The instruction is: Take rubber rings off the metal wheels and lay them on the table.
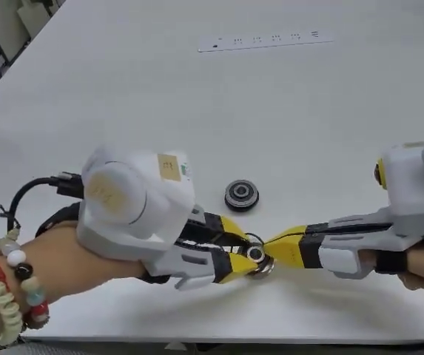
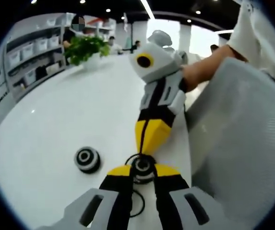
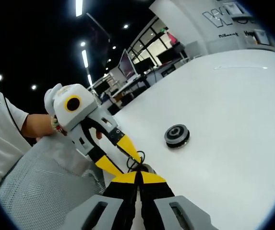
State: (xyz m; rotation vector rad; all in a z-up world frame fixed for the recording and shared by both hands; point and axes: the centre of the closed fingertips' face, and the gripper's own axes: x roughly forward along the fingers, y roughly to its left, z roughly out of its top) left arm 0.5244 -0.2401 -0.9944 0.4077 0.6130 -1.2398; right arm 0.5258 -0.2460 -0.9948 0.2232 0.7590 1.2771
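My left gripper (image 1: 250, 260) is shut on a small metal wheel (image 2: 143, 168) just above the table's near edge. A thin black rubber ring (image 2: 129, 158) loops off the wheel's top. My right gripper (image 1: 272, 248) comes in from the right with its yellow jaws pinched together on that ring (image 3: 140, 161); in its own view the right gripper (image 3: 138, 177) points at the left gripper (image 3: 109, 160). A second wheel (image 1: 241, 194), its black ring still on, lies flat on the table behind the grippers.
The white table (image 1: 285, 118) stretches far ahead. A white power strip (image 1: 267, 41) lies near its far side. A grey mesh chair back (image 2: 243, 143) stands close at the near edge, beside the person's arms.
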